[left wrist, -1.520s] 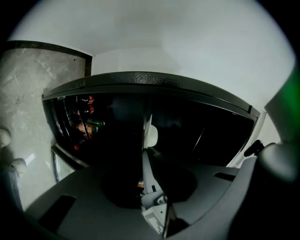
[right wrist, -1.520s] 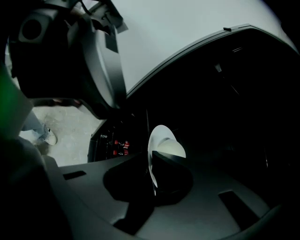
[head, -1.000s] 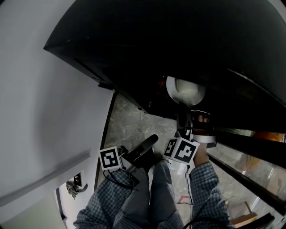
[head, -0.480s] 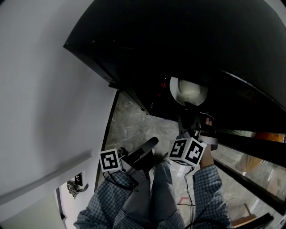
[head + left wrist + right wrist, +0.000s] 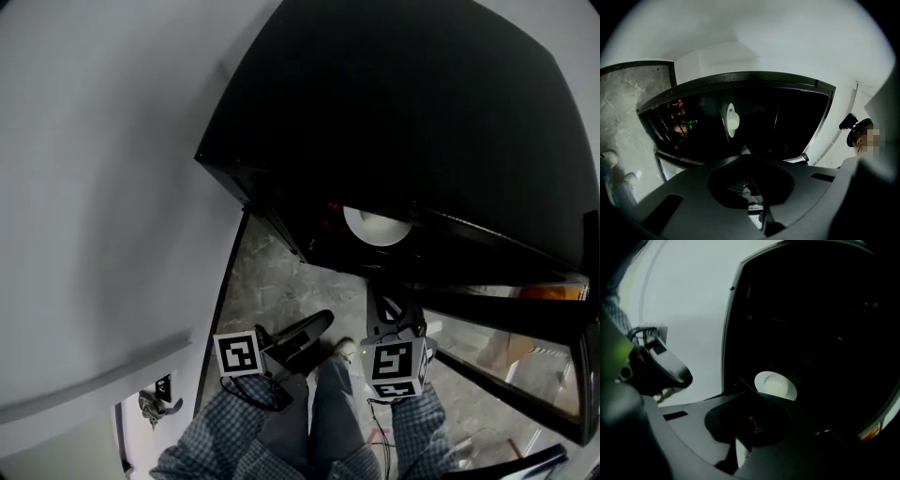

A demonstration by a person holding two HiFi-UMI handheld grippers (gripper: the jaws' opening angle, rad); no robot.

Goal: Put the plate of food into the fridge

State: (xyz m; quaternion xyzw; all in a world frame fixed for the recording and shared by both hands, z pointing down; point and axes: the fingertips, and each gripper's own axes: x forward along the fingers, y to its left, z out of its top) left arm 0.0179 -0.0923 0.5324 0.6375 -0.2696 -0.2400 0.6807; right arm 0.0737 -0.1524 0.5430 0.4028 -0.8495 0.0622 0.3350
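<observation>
The white plate of food (image 5: 378, 226) rests on a shelf inside the dark, open fridge (image 5: 422, 141). It also shows in the left gripper view as the plate (image 5: 731, 120) and in the right gripper view as the plate (image 5: 776, 384). My right gripper (image 5: 394, 314) hangs below and in front of the plate, clear of it, its fingers spread open and empty. My left gripper (image 5: 305, 333) is lower left over the floor, its jaws together with nothing in them. In the right gripper view the left gripper (image 5: 661, 366) appears at the left.
The fridge door (image 5: 525, 319) stands open at the right with its shelves. Bottles (image 5: 677, 124) sit on racks in the fridge. A white wall (image 5: 103, 187) runs along the left and marble floor (image 5: 272, 272) lies below. A person (image 5: 862, 136) stands at the right edge.
My right gripper has let go of the plate and drawn back down and out of the fridge. The plate stays on the shelf. The left gripper has hardly moved.
</observation>
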